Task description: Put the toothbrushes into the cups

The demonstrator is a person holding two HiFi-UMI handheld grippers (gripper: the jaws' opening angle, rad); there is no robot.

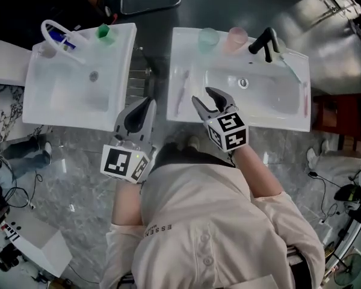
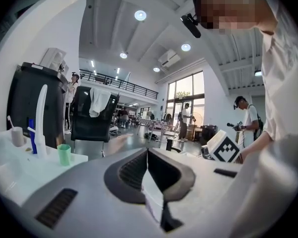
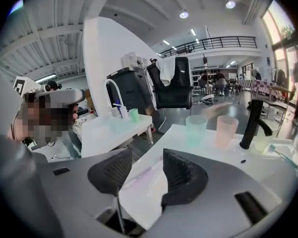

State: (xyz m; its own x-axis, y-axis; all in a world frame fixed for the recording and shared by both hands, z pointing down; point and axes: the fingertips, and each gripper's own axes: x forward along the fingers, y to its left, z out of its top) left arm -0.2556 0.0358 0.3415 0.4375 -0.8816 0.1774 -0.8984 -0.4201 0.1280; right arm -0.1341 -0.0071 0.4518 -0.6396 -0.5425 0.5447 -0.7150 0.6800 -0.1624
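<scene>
A pink toothbrush [image 1: 182, 92] lies on the left ledge of the right sink [image 1: 289, 122]. At that sink's back rim stand a pale green cup [image 1: 208, 38] and a pink cup [image 1: 235, 38]. My right gripper [image 1: 206, 98] is open just right of the toothbrush, nothing in it. In the right gripper view the toothbrush [image 3: 141, 172] shows faintly between the jaws of that gripper [image 3: 146, 170], with the green cup [image 3: 195, 129] and pink cup [image 3: 226, 130] beyond. My left gripper [image 1: 145, 108] is shut and empty over the gap between the sinks; its jaws [image 2: 147, 152] meet.
A black faucet [image 1: 265, 43] stands right of the cups. Two more toothbrushes lie on the right sink: a green one [image 1: 292, 68] and a pink one [image 1: 305, 98]. The left sink [image 1: 48, 116] carries a white faucet [image 1: 57, 35] and a green cup [image 1: 104, 34].
</scene>
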